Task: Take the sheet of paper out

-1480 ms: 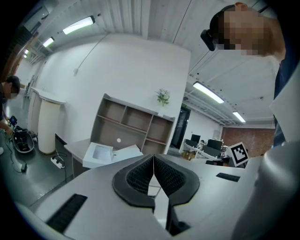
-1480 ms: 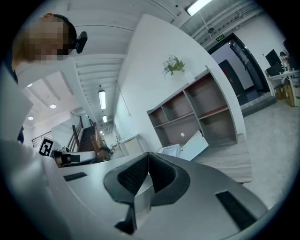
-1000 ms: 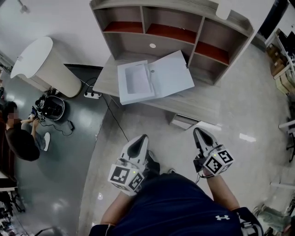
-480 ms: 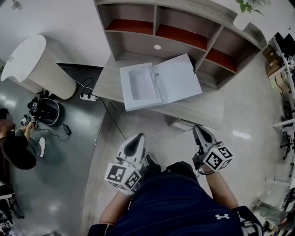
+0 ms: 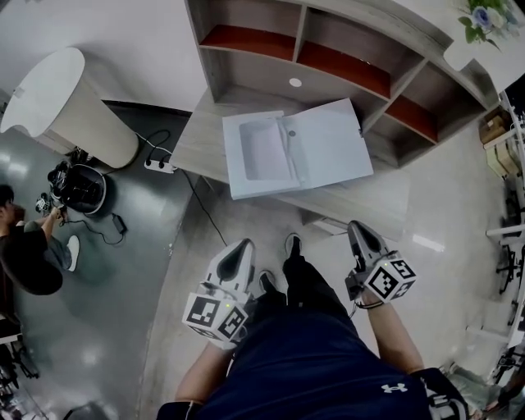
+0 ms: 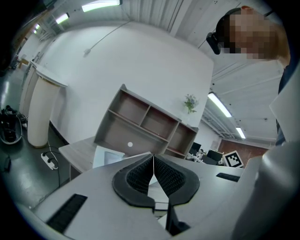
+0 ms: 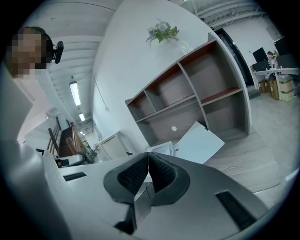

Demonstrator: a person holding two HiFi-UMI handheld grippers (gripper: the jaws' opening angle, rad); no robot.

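An open white file box (image 5: 297,153) lies on the wooden desk (image 5: 201,135), its lid (image 5: 332,148) folded out to the right. A white sheet of paper (image 5: 264,152) rests in the box's left half. Both grippers hang in front of the desk, well short of the box. My left gripper (image 5: 243,246) is shut with nothing in it, and so is my right gripper (image 5: 358,230). In the left gripper view the pads (image 6: 153,164) meet, with the box (image 6: 108,157) beyond. In the right gripper view the shut gripper (image 7: 148,161) points at the lid (image 7: 200,144).
A shelf unit (image 5: 344,61) stands at the back of the desk, with a flower vase (image 5: 480,25) on top. A white cylindrical stand (image 5: 70,102), a power strip (image 5: 162,167), cables and a seated person (image 5: 29,258) are on the floor at left.
Both shut grippers and the person holding them have come closer to the desk, and a foot has stepped forward. The box sits where it was.
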